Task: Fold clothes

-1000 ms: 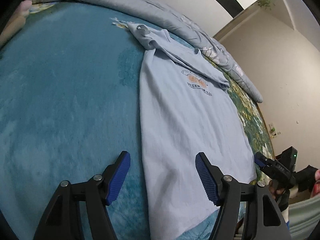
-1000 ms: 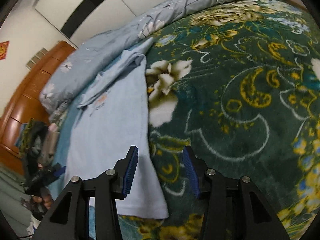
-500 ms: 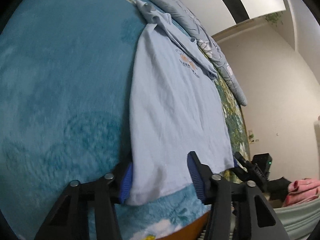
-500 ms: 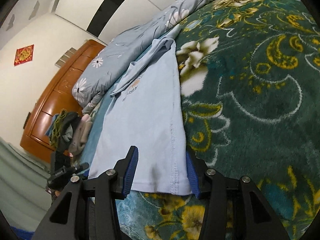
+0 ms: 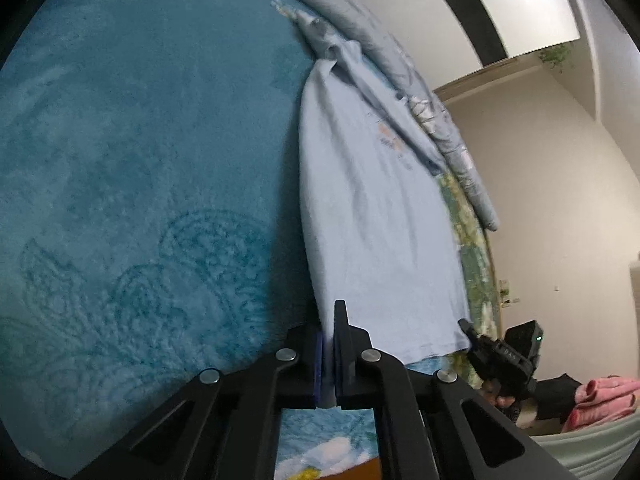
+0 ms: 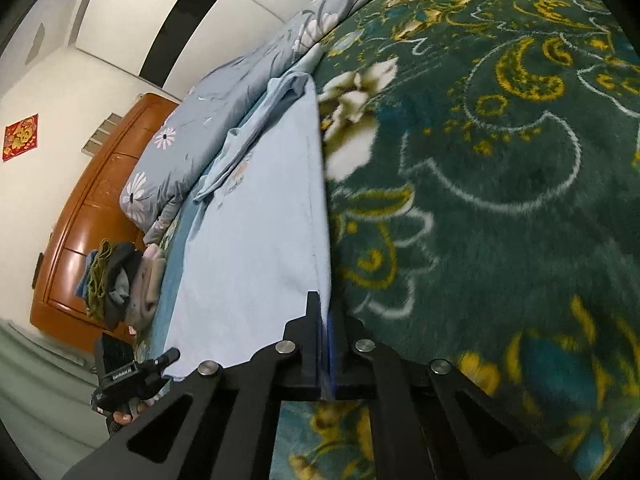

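Observation:
A light blue T-shirt [image 5: 372, 216] lies flat on the bed, sleeves folded in, hem nearest me. My left gripper [image 5: 327, 334] is shut on the hem's left corner. My right gripper [image 6: 325, 322] is shut on the hem's right corner of the same T-shirt [image 6: 260, 232]. The right gripper also shows in the left wrist view [image 5: 470, 330], at the shirt's other corner. The left gripper shows in the right wrist view [image 6: 170, 356] at the lower left.
The bed has a teal blanket [image 5: 140, 160] on the left and a dark green floral blanket [image 6: 480, 180] on the right. A grey-blue floral duvet [image 6: 224, 100] lies along the far side. A pile of clothes [image 6: 120, 280] sits by the wooden headboard [image 6: 88, 208].
Both grippers moved down onto the shirt's hem corners and closed on them; a second ago both were open above the hem.

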Demonstrator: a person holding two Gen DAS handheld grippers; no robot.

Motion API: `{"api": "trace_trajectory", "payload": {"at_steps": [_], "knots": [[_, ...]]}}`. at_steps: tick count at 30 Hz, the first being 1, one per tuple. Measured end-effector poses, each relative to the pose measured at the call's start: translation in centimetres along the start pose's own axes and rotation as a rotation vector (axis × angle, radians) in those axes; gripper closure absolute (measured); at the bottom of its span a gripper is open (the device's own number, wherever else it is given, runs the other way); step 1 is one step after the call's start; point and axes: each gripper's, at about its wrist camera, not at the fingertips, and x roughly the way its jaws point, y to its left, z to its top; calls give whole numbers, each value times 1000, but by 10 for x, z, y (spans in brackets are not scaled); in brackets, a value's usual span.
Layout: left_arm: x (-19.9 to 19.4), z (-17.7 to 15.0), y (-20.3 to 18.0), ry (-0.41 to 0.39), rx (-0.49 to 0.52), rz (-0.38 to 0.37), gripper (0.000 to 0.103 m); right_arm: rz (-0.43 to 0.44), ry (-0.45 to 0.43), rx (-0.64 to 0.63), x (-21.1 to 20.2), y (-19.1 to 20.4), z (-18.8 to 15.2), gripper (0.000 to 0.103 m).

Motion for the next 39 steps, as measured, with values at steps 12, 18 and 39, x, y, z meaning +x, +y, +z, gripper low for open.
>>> {"api": "trace_trajectory", "payload": {"at_steps": [12,18,39], "knots": [[-70,-9,16,-39,29,-88,100,193,-18,-36,-30,39,-57,102],[-77,24,-2,-84,32,-196,99,265,-105,-55,-44,58,-36,102],[33,254,-54,-138,81,-119,97,159,-267,35,43,70,184,101]]}}
